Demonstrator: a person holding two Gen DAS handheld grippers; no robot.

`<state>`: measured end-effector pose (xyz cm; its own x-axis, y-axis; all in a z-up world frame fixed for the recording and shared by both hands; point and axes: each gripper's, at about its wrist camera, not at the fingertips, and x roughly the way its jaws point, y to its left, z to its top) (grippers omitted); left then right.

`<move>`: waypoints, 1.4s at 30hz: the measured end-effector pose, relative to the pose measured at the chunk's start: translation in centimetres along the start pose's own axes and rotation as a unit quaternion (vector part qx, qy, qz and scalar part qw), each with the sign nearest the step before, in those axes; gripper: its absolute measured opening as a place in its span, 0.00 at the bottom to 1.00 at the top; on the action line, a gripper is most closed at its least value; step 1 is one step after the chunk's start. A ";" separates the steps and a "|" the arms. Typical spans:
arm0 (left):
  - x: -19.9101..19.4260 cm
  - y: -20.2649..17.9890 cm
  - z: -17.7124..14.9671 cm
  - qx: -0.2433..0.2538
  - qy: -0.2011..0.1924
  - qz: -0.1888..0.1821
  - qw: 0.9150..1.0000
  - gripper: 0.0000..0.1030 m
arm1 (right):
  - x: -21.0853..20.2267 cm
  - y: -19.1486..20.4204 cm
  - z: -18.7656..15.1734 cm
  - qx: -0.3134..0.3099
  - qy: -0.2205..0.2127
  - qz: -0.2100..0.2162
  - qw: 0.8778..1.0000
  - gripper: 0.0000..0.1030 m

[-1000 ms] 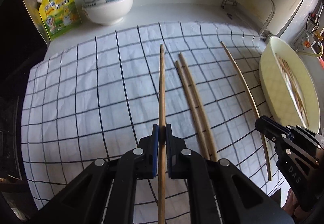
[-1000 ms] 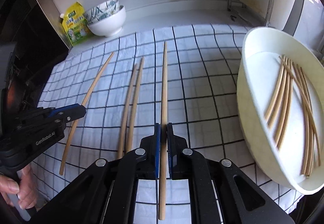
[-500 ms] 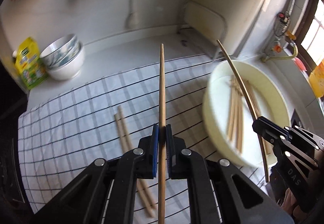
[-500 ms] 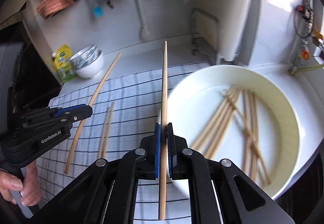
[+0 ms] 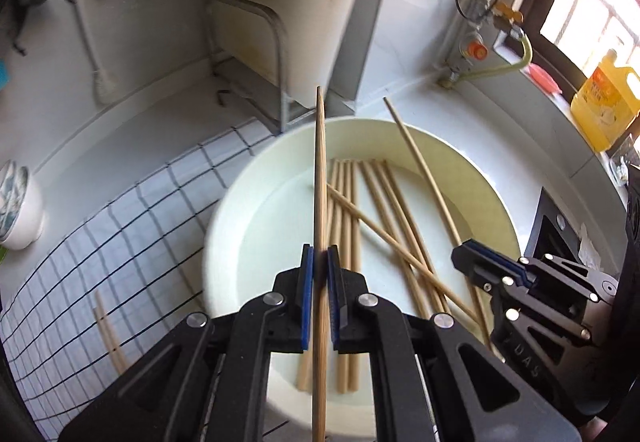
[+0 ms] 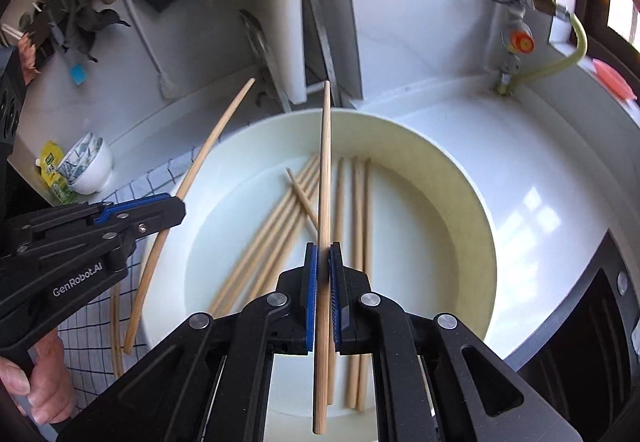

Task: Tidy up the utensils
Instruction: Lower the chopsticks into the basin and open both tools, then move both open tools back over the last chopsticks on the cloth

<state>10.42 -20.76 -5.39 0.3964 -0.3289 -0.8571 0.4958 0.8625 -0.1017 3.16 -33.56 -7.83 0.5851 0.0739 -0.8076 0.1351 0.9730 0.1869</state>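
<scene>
1. Round cream basin (image 5: pixel 224 226) directly beneath both grippers, just beside the checked cloth (image 5: pixel 120 226); holds a loose bundle of chopsticks (image 5: pixel 352 226) lying mostly lengthwise along the view, one crossing them on a slant.

2. Left gripper (image 5: pixel 320 274) clamped tight on one chopstick (image 5: pixel 320 170), pads pressed on its shaft near the lower third. Long axis straight ahead along the fingers, far tip over the basin's back rim, near end past the front rim. Roughly parallel to the bundle below, well above it.

3. Right gripper (image 6: pixel 324 274) likewise closed hard on its own chopstick (image 6: pixel 325 170), long axis forward, sitting over the middle of the basin; lower end over the front rim in view.

4. Judged nearer the basin's centre: the right gripper. Left one over the cloth-side half, its stick close to that rim.

5. Coming move, as a judgement: lower and release with sticks aligned to the bundle; risk of the left stick catching the rim.

6. Two more chopsticks (image 5: pixel 108 334) on the cloth, well apart from the basin, not yet collected.
</scene>
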 end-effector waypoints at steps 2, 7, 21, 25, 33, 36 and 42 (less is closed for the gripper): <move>1.6 -0.8 0.1 0.008 0.016 -0.002 1.000 0.07 | 0.8 -0.4 -0.2 0.006 0.009 0.001 1.000 0.06; 3.7 -1.5 -0.1 0.018 0.040 0.002 0.999 0.08 | 2.1 -1.9 -0.6 0.023 0.025 0.000 0.999 0.06; 1.7 0.0 -0.3 0.000 0.027 0.019 0.999 0.31 | 0.7 -2.1 -0.4 0.026 0.013 0.000 1.000 0.14; 0.7 0.6 -0.8 -0.007 0.023 0.022 0.999 0.31 | 0.2 -1.5 -0.6 0.021 0.013 0.002 1.000 0.14; -2.0 2.2 -2.4 -0.026 0.009 0.034 0.999 0.34 | -1.5 0.5 -1.0 0.005 0.007 0.009 1.000 0.19; -2.8 2.8 -3.0 -0.032 0.005 0.037 0.999 0.34 | -2.0 1.4 -1.1 -0.004 0.005 0.012 1.000 0.19; -4.6 4.6 -4.4 -0.052 -0.006 0.043 0.998 0.42 | -2.7 4.2 -1.8 -0.023 0.005 0.025 0.999 0.28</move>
<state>7.50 -13.56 -4.08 0.4438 -0.2564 -0.8587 0.3768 0.9228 -0.0808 0.71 -29.34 -5.85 0.5828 0.1248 -0.8029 0.0681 0.9771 0.2014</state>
